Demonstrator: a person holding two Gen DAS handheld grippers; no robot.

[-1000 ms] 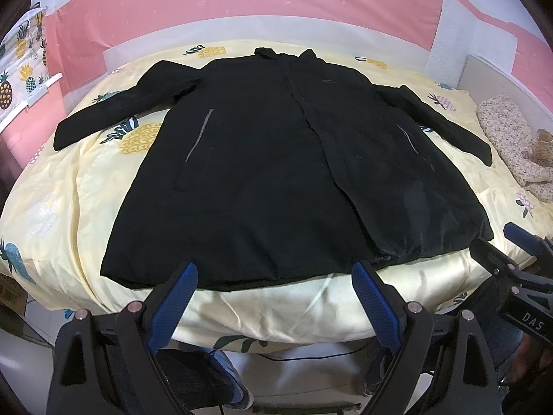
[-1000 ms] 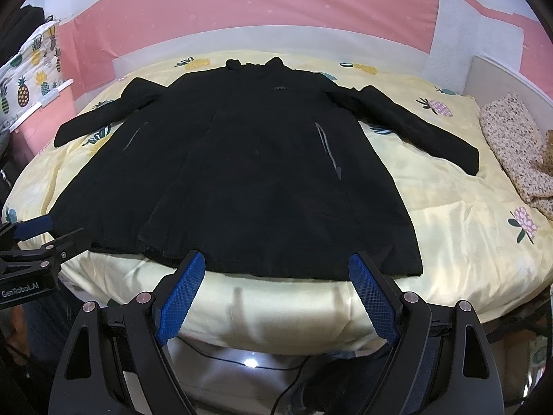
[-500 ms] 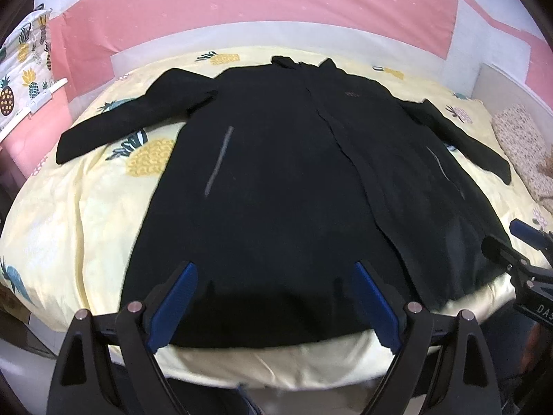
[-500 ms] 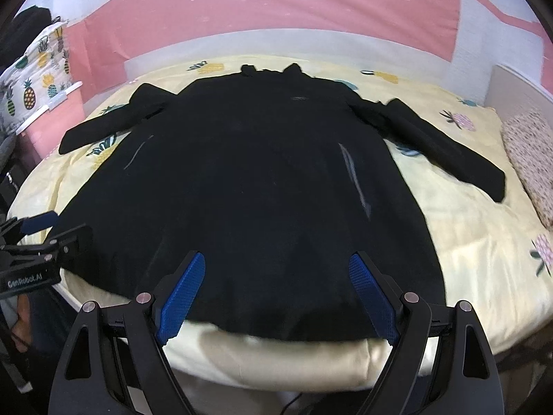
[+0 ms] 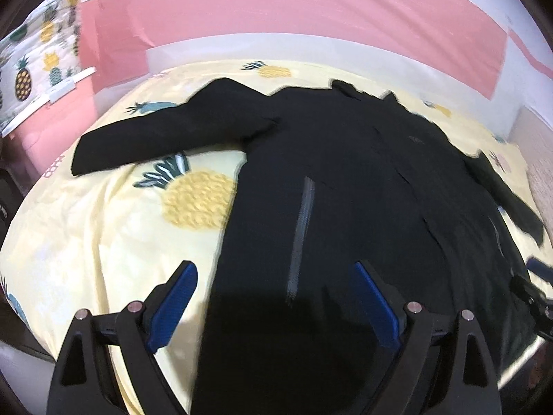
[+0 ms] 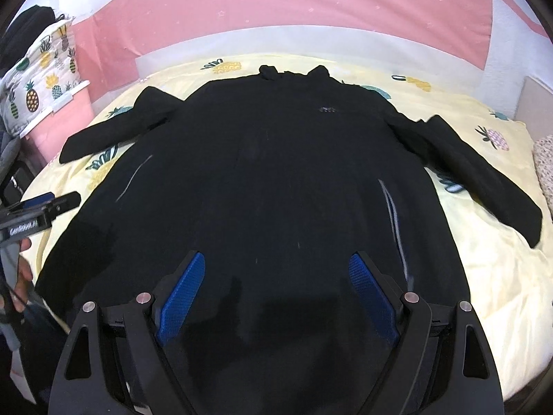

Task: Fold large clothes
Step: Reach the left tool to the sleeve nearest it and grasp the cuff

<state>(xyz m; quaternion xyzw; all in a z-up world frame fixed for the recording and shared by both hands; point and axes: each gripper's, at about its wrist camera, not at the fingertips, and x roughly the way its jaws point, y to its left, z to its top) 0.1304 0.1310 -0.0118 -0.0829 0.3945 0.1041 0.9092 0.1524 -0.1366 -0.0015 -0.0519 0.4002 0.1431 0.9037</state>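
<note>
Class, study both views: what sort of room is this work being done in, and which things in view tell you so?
Most likely a bedroom at home. A black coat lies spread flat on a bed with a yellow pineapple-print sheet, a matching pineapple-print cloth hangs at the left, and the wall behind is pink.

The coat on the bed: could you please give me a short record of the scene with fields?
garment: black coat, front up, spread flat
sleeves: both out to the sides, unfolded
surface: bed with a yellow pineapple sheet
left hand-held gripper: open, over the coat's lower left edge, holding nothing
right hand-held gripper: open, over the coat's lower middle, holding nothing
contact with the coat: cannot tell
backdrop: pink wall
folding: not yet begun
</note>
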